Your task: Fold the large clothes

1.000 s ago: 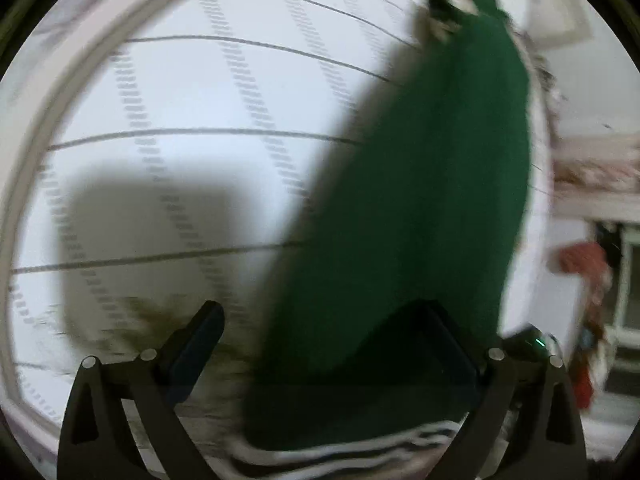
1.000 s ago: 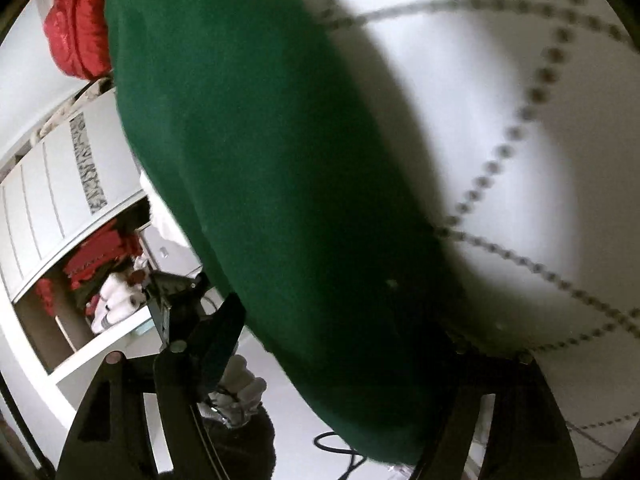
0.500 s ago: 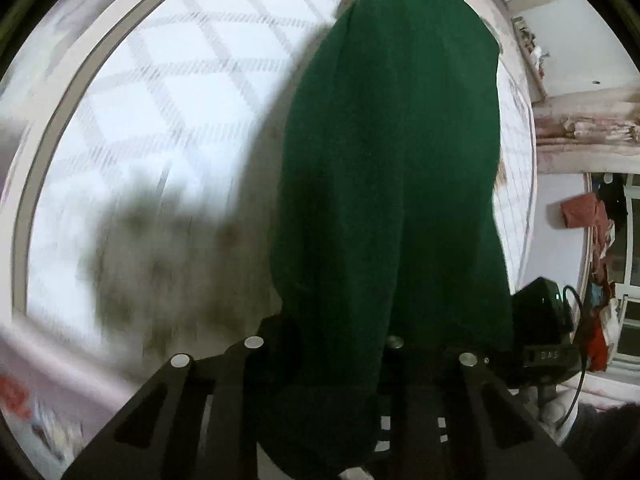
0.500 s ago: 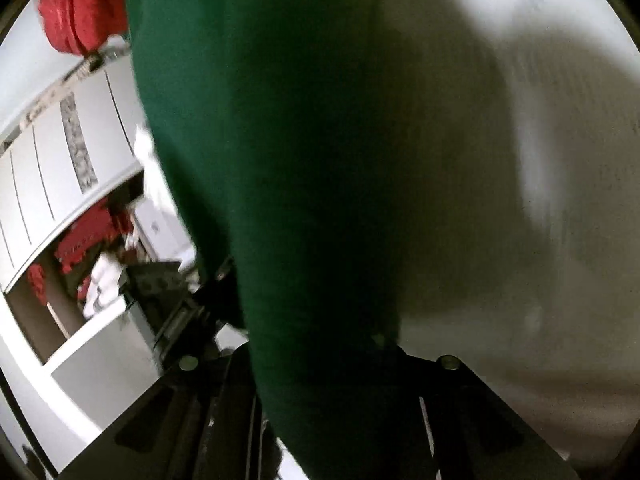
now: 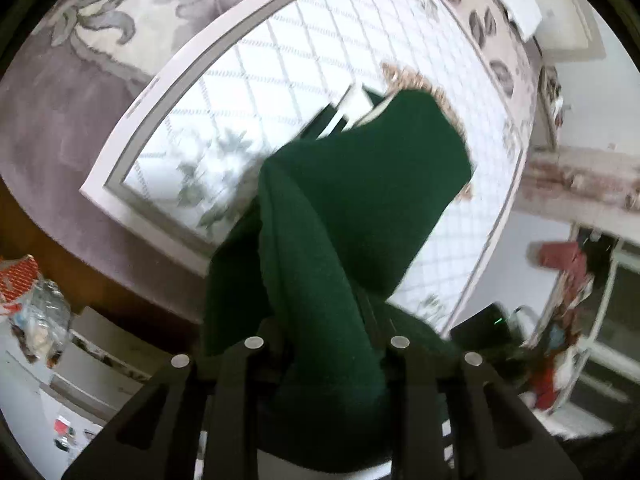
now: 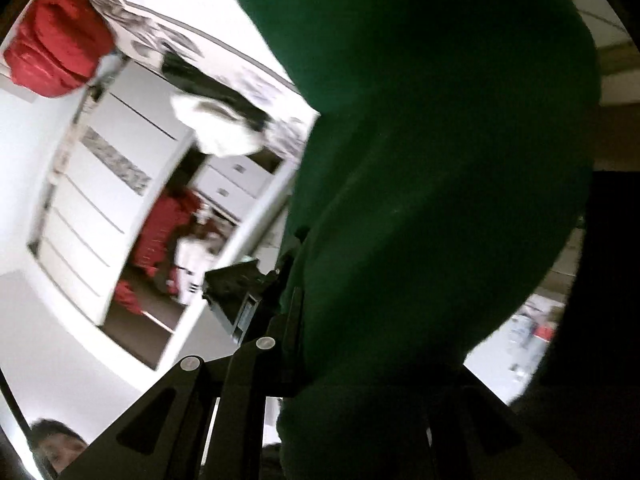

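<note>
Left wrist view: one green garment (image 5: pixel 352 208), bunched and hanging from the left gripper (image 5: pixel 326 344) at 6 o'clock. Gripper is clenched on the cloth; its jaws have just eased a touch wider, fabric between them. Two fingers counted, both mostly wrapped by the folds; pads hidden. Far end of the garment, with white stripes (image 5: pixel 348 114), reaches to about 12 o'clock over the bed (image 5: pixel 280 64), which carries one white sheet with a grid pattern. Whether that far end touches the sheet or hangs just above it, can't tell: motion blur. One patterned rug (image 5: pixel 100 32) from 9 to 11 o'clock. One black device with a green light (image 5: pixel 486 322) at 4 o'clock, partly cut off by the cloth. Clutter at 8 o'clock and 3 o'clock too blurred to identify.

Right wrist view: same garment (image 6: pixel 440 180) fills the frame from 12 round to 6 o'clock, dark and close. Right gripper (image 6: pixel 360 360) is clamped tight on it. One finger visible at 7 o'clock, the other buried under fabric. One red bundle (image 6: pixel 56 40) at 10 o'clock, one white drawer unit (image 6: pixel 100 208) at 9 o'clock, more red items (image 6: pixel 160 232) beside it, blurred. Part of a person (image 6: pixel 56 444) at 7 o'clock, cut off by the frame edge.
</note>
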Demonstrator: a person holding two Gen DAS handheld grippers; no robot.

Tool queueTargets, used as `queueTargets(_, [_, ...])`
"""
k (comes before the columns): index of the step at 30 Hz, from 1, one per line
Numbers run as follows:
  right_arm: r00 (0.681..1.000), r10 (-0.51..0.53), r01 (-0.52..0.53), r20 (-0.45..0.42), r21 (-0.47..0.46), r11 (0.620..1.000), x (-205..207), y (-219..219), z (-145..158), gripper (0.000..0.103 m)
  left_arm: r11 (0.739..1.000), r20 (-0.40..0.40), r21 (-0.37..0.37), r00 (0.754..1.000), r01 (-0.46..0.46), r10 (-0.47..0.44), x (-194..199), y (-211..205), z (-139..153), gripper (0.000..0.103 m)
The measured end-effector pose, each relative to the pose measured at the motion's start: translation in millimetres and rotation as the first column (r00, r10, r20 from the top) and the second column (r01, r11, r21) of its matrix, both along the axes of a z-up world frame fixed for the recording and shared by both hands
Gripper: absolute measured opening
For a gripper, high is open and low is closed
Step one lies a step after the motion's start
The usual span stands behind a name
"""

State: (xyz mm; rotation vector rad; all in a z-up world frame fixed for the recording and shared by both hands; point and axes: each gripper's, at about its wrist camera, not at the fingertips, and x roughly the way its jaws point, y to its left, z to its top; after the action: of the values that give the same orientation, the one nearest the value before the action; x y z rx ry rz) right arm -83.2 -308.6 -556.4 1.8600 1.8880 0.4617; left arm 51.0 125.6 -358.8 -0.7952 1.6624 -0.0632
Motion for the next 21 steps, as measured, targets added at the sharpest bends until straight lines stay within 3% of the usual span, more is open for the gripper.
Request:
queueTargets(3, [0.997, -0.073, 0.073, 0.002, 0.027, 0.997, 17, -14, -3, 0.012, 0.999, 0.021, -0.020, 0.999, -0.041, 0.041, 19, 4, 4, 0.026])
queueTargets(11, [0.977, -0.210, 0.211, -0.024, 0.060, 0.976, 42, -68, -23, 0.012, 1.000, 0.081, -0.028, 0.997, 0.013, -0.010, 69, -22, 20, 0.029])
queueTargets(13, [0.974, -0.224, 0.225, -0.016, 0.056, 0.973, 46, -76, -22, 0.012, 1.000, 0.097, 0.018, 0.995, 0.008, -0.009, 76, -16, 23, 0.037])
queueTargets(15, [0.974, -0.225, 0.225, -0.011, 0.040, 0.974, 52, -79, -20, 0.012, 0.996, 0.127, 0.090, 0.992, -0.026, 0.014, 83, 2, 27, 0.039])
queueTargets(19, [0.979, -0.204, 0.204, -0.014, 0.007, 0.979, 58, -82, -29, 0.013, 0.977, 0.222, 0.165, 0.970, -0.135, 0.097, 94, 36, 37, 0.047])
queueTargets(21, [0.977, -0.210, 0.212, -0.037, 0.028, 0.977, 61, -77, -34, 0.013, 0.970, 0.248, 0.166, 0.960, -0.175, 0.131, 92, 47, 39, 0.047])
